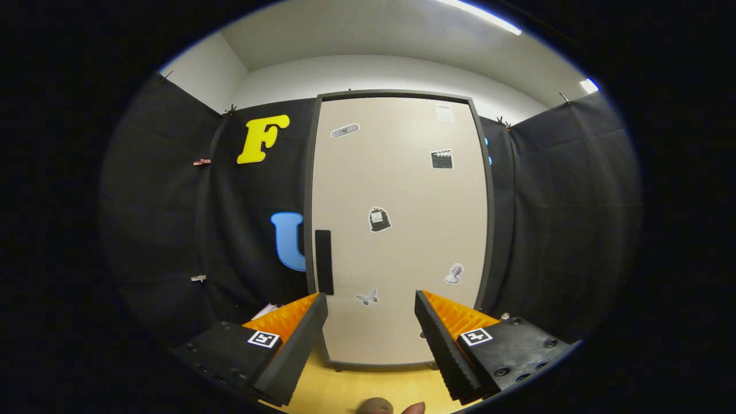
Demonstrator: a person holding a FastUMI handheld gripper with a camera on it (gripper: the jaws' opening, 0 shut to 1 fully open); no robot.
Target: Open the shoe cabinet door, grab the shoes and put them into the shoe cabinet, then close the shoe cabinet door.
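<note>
While the shoe cabinet door (402,230) is shut, the gripper (371,322) faces it with fingers spread, holding nothing. Aim for the dark handle (324,261) by the door's left edge, then pull outward along the hinge's arc.
</note>
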